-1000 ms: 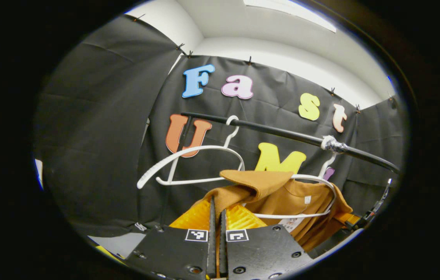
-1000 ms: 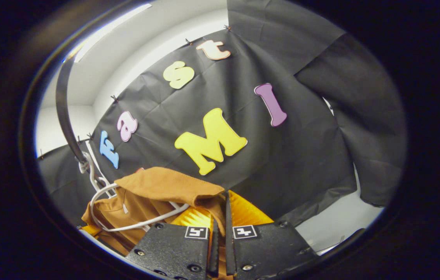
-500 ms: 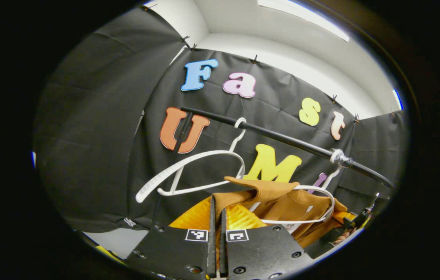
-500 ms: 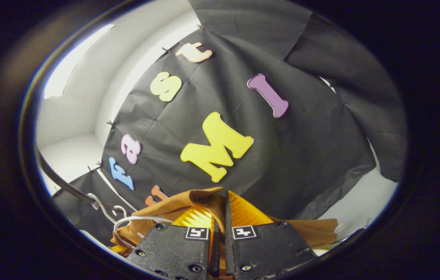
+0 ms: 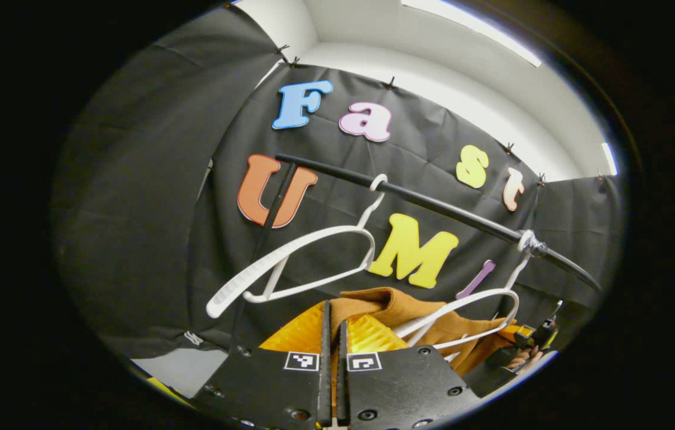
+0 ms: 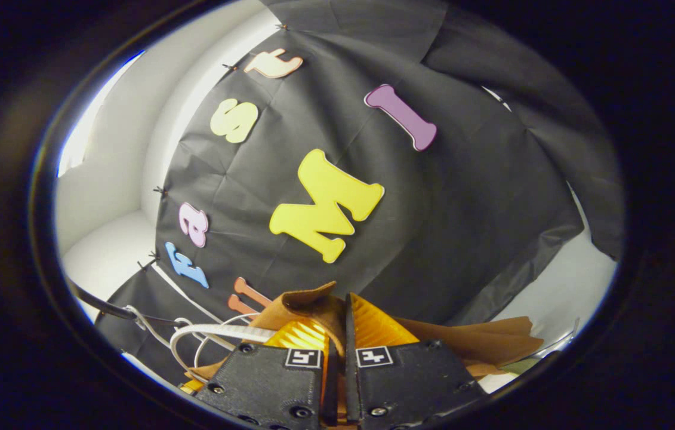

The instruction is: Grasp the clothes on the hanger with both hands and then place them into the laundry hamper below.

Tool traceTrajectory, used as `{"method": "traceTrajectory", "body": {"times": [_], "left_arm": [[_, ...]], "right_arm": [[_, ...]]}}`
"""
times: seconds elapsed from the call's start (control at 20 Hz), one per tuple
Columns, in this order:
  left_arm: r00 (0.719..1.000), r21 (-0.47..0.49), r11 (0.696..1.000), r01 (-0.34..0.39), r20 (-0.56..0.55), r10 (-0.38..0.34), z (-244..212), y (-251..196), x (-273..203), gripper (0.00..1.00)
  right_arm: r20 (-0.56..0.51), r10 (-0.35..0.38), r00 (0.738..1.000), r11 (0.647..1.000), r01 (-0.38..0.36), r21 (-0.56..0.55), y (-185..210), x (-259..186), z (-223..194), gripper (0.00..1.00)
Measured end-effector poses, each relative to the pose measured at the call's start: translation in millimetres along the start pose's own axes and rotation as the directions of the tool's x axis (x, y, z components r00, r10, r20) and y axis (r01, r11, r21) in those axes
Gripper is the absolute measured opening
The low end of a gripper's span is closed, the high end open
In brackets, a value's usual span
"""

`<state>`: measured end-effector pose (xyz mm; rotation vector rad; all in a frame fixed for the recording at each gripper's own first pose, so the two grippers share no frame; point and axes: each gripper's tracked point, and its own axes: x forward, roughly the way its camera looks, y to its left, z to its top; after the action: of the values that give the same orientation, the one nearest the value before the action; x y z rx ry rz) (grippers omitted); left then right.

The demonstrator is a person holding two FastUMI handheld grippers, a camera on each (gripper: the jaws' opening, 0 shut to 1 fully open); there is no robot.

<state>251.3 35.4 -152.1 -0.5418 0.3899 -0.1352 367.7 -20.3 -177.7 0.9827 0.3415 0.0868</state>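
Both claws are clamped on the brown garment: the left gripper pinches a fold at its tips, the right gripper likewise. Just beyond the left tips the white hanger threads the cloth, so draw both down evenly to slip it free. Farther up, an empty hanger and the rail crowd overhead; open room probably lies below.

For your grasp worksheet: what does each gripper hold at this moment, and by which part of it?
Both hold the brown garment. The left gripper pinches a fold at its upper edge; the right gripper pinches another fold along its upper edge.
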Motion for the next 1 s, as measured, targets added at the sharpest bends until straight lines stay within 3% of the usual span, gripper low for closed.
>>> {"method": "traceTrajectory", "body": {"times": [0.3, 0.55, 1.0], "left_arm": [[0.996, -0.072, 0.997, -0.029, -0.092, 0.022, -53.9, 31.9, -5.1, 0.03], [0.987, -0.038, 0.997, -0.063, -0.148, 0.056, -91.1, 44.8, -20.7, 0.03], [0.979, -0.105, 0.994, 0.027, -0.199, -0.048, -125.2, -7.3, -54.8, 0.03]], "right_arm": [[-0.071, -0.054, 0.996, 0.999, 0.054, -0.005, -31.5, 5.5, -30.3, 0.08], [-0.117, -0.087, 0.989, 0.995, 0.082, -0.051, -46.8, -2.3, -53.2, 0.08], [-0.225, -0.104, 0.969, 0.991, 0.081, -0.108, -50.1, -38.9, -105.2, 0.07]]}}
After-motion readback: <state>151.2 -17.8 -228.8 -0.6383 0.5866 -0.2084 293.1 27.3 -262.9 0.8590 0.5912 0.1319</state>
